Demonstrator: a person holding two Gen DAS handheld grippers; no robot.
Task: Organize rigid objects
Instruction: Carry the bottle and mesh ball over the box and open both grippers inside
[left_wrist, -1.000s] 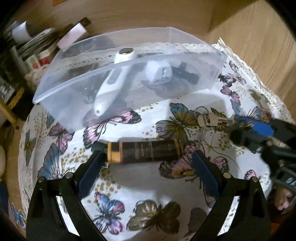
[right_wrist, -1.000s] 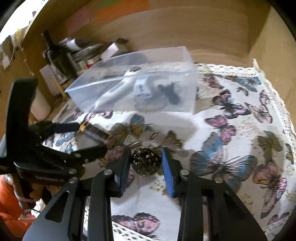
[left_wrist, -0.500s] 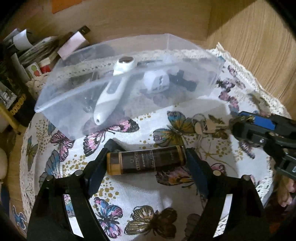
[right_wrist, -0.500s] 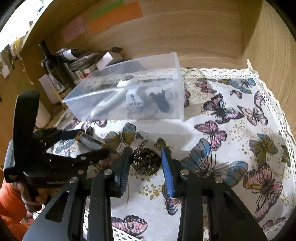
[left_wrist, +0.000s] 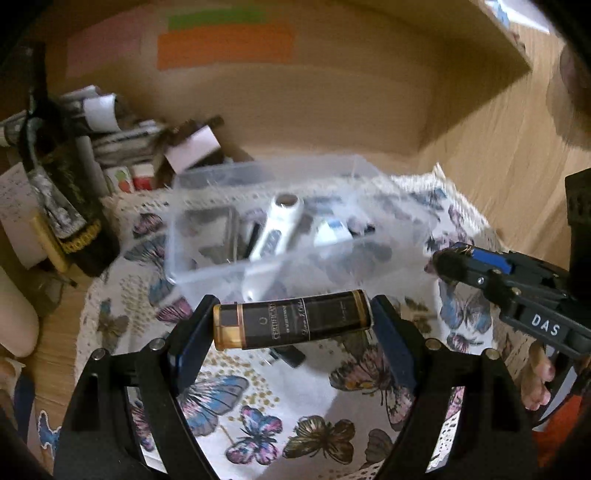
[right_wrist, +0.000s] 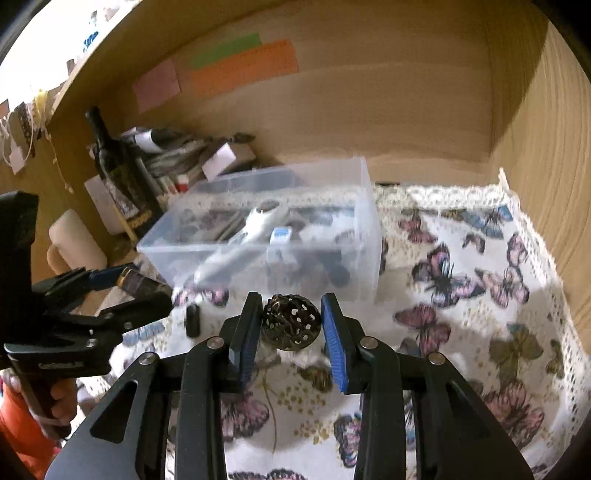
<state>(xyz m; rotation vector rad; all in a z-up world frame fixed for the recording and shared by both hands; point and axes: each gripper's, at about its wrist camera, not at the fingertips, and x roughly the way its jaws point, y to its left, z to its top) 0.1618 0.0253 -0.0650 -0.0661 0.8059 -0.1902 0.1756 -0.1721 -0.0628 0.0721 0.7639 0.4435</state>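
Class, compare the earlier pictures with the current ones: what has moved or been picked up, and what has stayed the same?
The left gripper closed on the dark tube, which lay on the cloth, and lifted it. The right gripper, already shut on the perforated metal ball, raised it too. A small black object now shows on the cloth. The clear box and its contents stayed put.

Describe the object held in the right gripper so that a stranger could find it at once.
Find the clear plastic box on the butterfly tablecloth. Just in front of it, the right gripper clamps a small dark metal ball. Unlike the brown tube in the left gripper, it is round and full of holes.
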